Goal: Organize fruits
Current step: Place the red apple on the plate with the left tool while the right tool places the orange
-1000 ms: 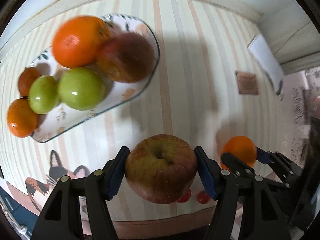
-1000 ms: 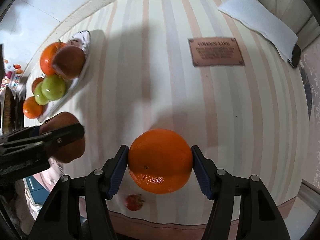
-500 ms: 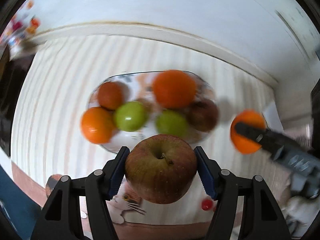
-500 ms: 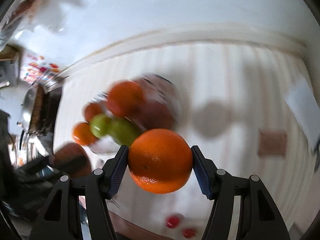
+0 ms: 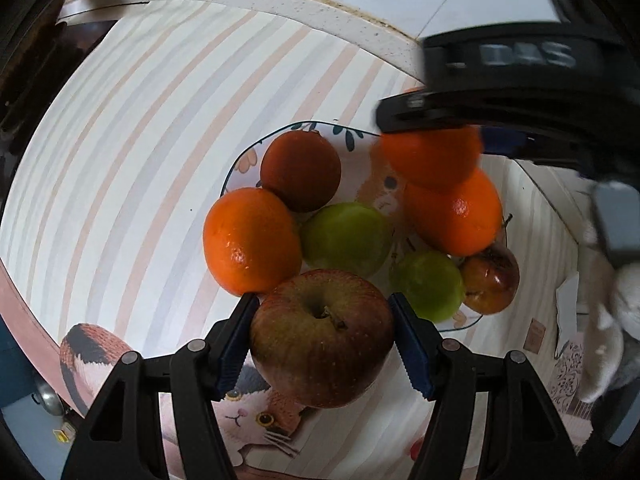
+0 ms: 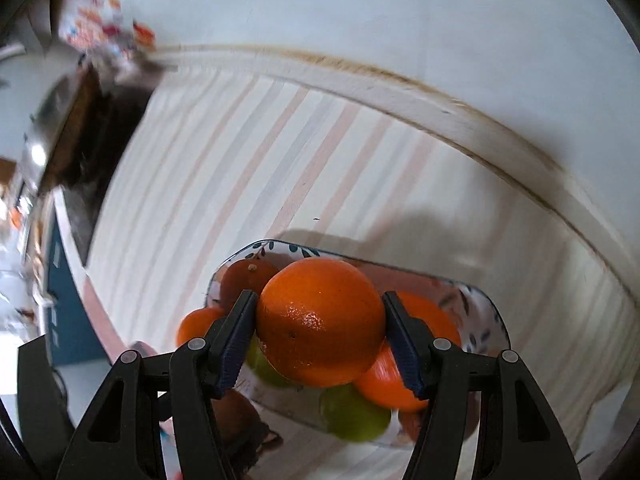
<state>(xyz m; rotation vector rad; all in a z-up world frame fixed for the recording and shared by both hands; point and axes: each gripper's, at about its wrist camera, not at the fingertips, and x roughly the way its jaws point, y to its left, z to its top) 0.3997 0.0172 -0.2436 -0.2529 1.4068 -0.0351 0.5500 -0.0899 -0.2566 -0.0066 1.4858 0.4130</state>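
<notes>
Claws first: the left gripper point(image 5: 322, 338) is spread about an apple's width, its blue pads pinching a red apple point(image 5: 322, 336) by the sides, stem up. The right gripper point(image 6: 320, 326) pinches an orange point(image 6: 320, 322) the same way. Both fruits hang over the plate point(image 5: 240, 158) (already holding three oranges, two green apples and a dark apple). Half a second ago the plate sat farther off and blurred; now both claws are over it, the apple at its 6 o'clock edge, the held orange point(image 5: 430, 156) near 1 o'clock. Only the left view shows the cat point(image 5: 256, 412) print; only the right shows the plate's far rim point(image 6: 496, 320).
</notes>
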